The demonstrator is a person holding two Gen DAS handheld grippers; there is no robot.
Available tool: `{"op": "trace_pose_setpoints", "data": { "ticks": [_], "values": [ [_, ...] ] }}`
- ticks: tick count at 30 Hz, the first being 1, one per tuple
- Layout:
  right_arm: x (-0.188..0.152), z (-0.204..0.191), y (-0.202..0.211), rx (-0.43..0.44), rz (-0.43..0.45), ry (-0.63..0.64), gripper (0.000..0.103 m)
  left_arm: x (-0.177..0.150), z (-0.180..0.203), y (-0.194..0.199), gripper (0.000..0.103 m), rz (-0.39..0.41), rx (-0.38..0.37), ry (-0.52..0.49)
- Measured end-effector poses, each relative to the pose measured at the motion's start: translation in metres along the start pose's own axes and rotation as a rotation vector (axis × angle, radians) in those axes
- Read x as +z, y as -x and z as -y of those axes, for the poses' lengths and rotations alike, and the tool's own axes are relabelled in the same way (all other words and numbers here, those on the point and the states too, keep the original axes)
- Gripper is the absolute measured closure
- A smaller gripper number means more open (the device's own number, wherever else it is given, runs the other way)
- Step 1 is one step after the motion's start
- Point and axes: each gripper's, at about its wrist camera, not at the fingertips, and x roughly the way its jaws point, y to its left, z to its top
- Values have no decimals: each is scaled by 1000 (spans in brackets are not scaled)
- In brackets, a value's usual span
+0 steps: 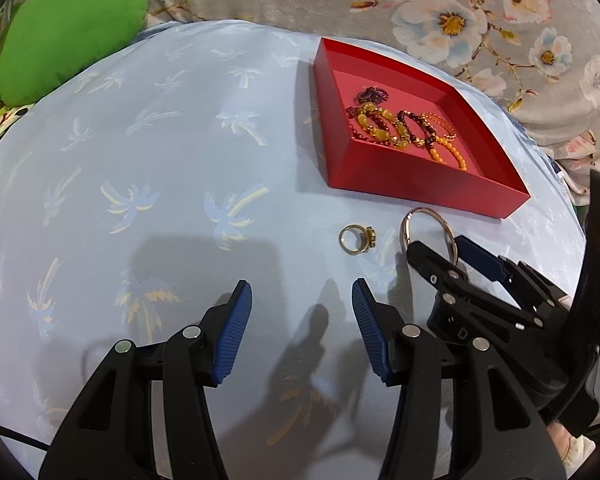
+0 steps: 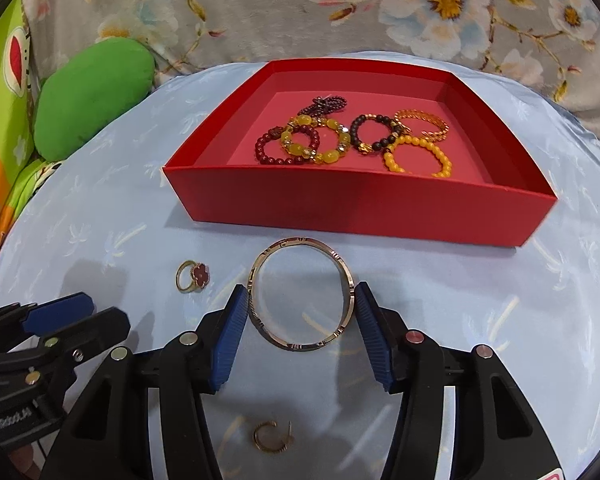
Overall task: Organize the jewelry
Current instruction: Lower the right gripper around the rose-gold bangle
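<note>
Parts of the scene were cut off: from the left wrist view the right claw (image 1: 440, 246) covered the near arc of the gold bangle (image 1: 428, 216), and the red box's (image 1: 420, 184) near wall hid the lower edges of some beaded bracelets (image 1: 404, 128) inside it. Whether the bangle's rim actually touched the right claw's blue pads (image 2: 232, 320) could not be told; in the right wrist view the pads flanked it on both sides, very close, with the bangle lying flat on the palm-print blue cloth (image 1: 140, 160). A small gold hoop earring (image 2: 272, 436) lay nearer the camera, between the right claw's black arms, its detail hard to make out.

Both claws pointed steeply down at the cloth. The left claw (image 1: 302, 300) hung with its jaws about half apart and nothing between them, only its own shadow below. The right claw (image 2: 300, 300) stood at a similar width, straddling the bangle just in front of the box.

A gold ring with a dark red clover face (image 2: 194, 276) lay on the cloth between the two claws, apart from the bangle. A green cushion (image 1: 68, 28) sat at the far left, and a grey floral fabric (image 2: 260, 12) ran behind the box. Nothing lay between the bangle and the box wall.
</note>
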Motion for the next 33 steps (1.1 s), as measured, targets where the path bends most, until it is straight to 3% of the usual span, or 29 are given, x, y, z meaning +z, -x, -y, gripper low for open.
{"op": "trace_pose_setpoints", "data": {
  "ticks": [14,20,22,24,30,31,33],
  "values": [
    [-9,41,28,2,16,-101,50,19,35,-32,54,13,1,-58],
    [-11,46,27,12,11,-119,50,25,39,-39,65,24,14,-77],
    [-12,47,26,14,8,-121,50,25,41,-40,76,26,13,-88],
    [-13,48,26,16,7,-123,50,24,42,-41,80,25,11,-97],
    [-16,49,28,19,6,-126,50,21,48,-39,81,23,3,-115],
    [-16,49,30,19,7,-127,50,21,49,-38,97,22,-1,-115],
    [-18,49,33,19,10,-127,50,20,51,-36,98,16,-9,-112]
  ]
}}
